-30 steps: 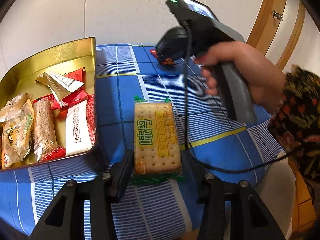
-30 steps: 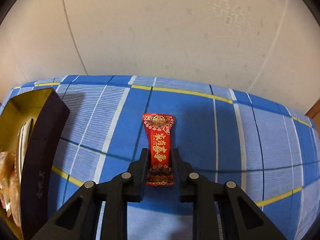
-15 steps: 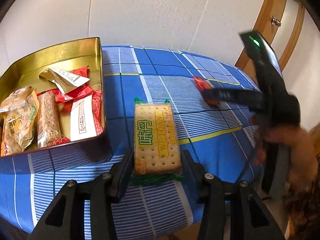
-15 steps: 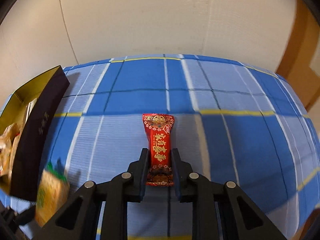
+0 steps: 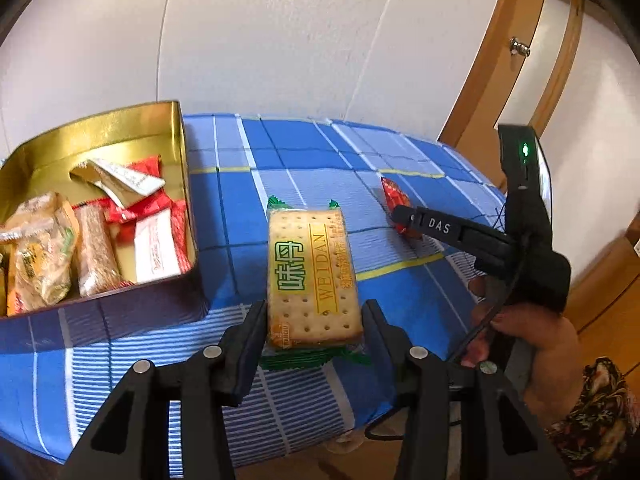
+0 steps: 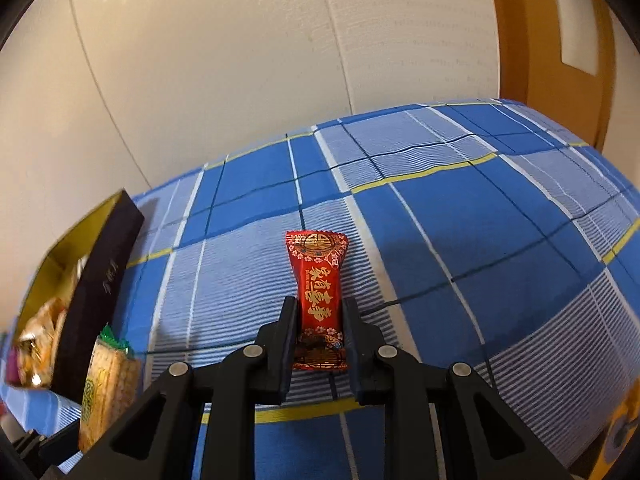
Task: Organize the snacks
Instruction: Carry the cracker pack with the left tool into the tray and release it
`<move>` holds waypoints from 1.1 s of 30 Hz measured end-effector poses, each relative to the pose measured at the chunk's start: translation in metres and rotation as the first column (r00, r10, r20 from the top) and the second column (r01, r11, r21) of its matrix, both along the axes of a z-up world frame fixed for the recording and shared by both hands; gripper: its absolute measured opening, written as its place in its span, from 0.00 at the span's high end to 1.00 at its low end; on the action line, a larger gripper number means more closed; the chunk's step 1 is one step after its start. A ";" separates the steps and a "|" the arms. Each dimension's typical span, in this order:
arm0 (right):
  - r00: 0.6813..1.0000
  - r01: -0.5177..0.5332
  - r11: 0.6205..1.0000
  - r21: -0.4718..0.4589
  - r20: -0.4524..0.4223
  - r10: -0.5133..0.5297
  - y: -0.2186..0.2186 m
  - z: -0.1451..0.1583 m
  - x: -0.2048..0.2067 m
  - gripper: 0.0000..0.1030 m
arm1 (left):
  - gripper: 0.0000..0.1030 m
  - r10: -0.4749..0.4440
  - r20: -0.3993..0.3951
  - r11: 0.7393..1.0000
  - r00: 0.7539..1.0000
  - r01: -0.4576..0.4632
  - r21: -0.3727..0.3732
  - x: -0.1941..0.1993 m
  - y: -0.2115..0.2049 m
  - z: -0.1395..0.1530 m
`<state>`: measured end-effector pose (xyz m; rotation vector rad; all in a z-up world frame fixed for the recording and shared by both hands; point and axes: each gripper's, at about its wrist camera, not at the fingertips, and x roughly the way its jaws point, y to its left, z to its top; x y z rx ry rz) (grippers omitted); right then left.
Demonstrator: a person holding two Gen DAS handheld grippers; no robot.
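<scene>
Between the fingers of the left gripper a cracker pack is clamped by its near end, its length pointing forward above the cloth. Just to its left the gold tin is seen on the table, open, with several wrapped snacks already lying in it. At the right gripper the fingers are closed on the lower half of a red candy, which is likewise held over the blue checked cloth, well to the right of the tin. From the left view that candy and the right gripper are seen beyond the cracker pack, further from the tin. Most of the sorting is judged to be done: the tin is partly filled, and no other loose snack can be made out on the cloth. What is left, it seems, is for these two held items to be carried over the tin wall and let go inside, the cracker pack being the nearer.
</scene>
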<state>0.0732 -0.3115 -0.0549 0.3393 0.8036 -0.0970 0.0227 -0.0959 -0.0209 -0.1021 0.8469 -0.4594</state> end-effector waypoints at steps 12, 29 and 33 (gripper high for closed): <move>0.999 -0.042 0.999 -0.006 0.034 0.042 0.007 0.003 -0.003 0.79 | 0.53 0.097 0.057 0.995 0.994 -0.094 -0.045 0.002 0.039 0.022; 0.997 -0.063 0.998 0.001 0.044 0.063 0.006 0.000 -0.003 0.79 | 0.53 0.348 0.050 0.937 0.936 -0.346 -0.051 0.036 0.141 0.038; 0.997 -0.065 0.998 -0.001 0.041 0.065 0.006 -0.001 -0.003 0.79 | 0.53 0.413 0.030 0.911 0.910 -0.412 -0.034 0.042 0.167 0.034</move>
